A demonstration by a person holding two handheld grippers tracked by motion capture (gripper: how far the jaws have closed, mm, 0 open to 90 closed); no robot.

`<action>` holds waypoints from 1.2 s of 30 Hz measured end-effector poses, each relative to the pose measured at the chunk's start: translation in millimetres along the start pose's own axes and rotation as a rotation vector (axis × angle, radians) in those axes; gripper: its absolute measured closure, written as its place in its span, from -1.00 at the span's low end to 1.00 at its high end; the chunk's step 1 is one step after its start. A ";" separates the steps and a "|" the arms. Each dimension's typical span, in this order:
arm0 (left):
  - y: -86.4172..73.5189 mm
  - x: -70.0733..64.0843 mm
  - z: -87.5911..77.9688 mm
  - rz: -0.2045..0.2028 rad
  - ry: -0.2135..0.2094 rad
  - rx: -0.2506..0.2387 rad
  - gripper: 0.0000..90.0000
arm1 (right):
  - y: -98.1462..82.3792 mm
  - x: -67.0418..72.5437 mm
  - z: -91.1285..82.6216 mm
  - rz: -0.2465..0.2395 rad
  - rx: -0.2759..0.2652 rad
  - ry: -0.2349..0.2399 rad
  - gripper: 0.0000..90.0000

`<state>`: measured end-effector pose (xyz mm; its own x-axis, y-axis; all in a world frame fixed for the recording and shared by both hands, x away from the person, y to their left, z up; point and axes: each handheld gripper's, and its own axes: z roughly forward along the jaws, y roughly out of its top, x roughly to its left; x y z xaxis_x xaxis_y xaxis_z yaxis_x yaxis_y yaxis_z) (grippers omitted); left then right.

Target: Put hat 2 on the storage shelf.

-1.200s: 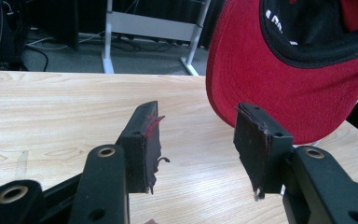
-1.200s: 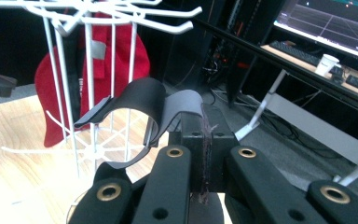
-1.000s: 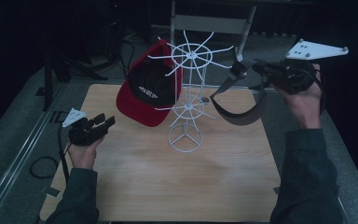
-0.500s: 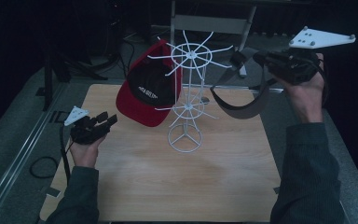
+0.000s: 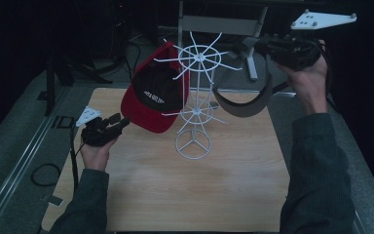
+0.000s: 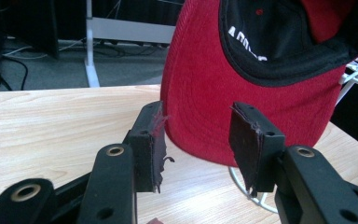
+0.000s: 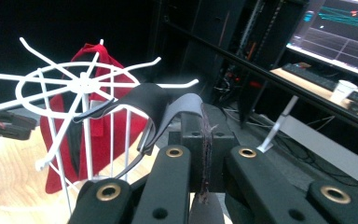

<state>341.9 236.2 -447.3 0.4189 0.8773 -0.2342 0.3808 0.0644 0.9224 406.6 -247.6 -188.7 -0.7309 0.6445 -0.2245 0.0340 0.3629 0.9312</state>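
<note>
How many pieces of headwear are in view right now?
2: a red cap hangs on the white wire rack; a grey visor hangs from the shut right hand-held gripper beside the rack's top ring.

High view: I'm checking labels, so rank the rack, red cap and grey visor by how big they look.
1. rack
2. red cap
3. grey visor, held higher, nearer the camera, so its size is unsure.

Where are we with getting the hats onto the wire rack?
Done: the red cap already hangs from the white wire rack. In hand: the right tool is shut on the strap of the grey visor, held up by the rack's top spokes but not yet hooked. The left tool is open just short of the cap's brim, its jaws just closing. Left: hang the visor and let go.
</note>
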 end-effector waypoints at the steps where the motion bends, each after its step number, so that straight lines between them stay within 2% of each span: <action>1: 0.4 -0.6 1.1 0.000 0.002 0.001 0.25 | 2.1 0.6 3.3 -0.001 0.006 0.002 0.99; 7: 3.1 -0.5 5.3 0.000 -0.002 0.005 0.27 | 8.2 -1.3 18.6 0.006 0.034 -0.006 0.98; 11: 4.2 -2.6 8.1 0.002 -0.010 0.007 0.27 | 9.9 -2.9 26.2 0.012 0.056 -0.044 0.98; 15: 4.0 -3.5 11.1 -0.001 -0.018 0.007 0.27 | 8.5 -5.4 33.3 0.025 0.081 -0.061 0.97; 20: 4.7 -4.9 14.0 0.003 -0.024 0.018 0.27 | 3.2 -6.2 47.5 0.020 0.140 -0.064 0.96; 23: 6.1 -5.7 14.7 0.010 -0.029 0.020 0.27 | 1.4 -5.6 50.5 0.029 0.127 -0.048 0.96; 28: 6.8 -6.9 14.6 0.011 -0.032 0.019 0.27 | -8.4 -5.5 59.0 0.026 0.178 -0.008 0.89; 31: 7.0 -8.0 13.5 0.016 -0.037 0.017 0.26 | -16.7 -5.9 61.0 0.028 0.201 0.001 0.75; 34: 7.1 -9.3 12.7 0.021 -0.038 0.017 0.25 | -25.6 -7.9 59.9 0.040 0.212 -0.009 0.51; 36: 7.1 -9.5 12.6 0.022 -0.038 0.018 0.24 | -32.1 -11.4 56.7 0.065 0.205 -0.022 0.31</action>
<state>351.0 222.3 -442.3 0.4581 0.8596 -0.2262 0.3857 0.0370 0.9219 452.5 -228.4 -232.2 -0.7079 0.6846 -0.1736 0.2204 0.4477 0.8666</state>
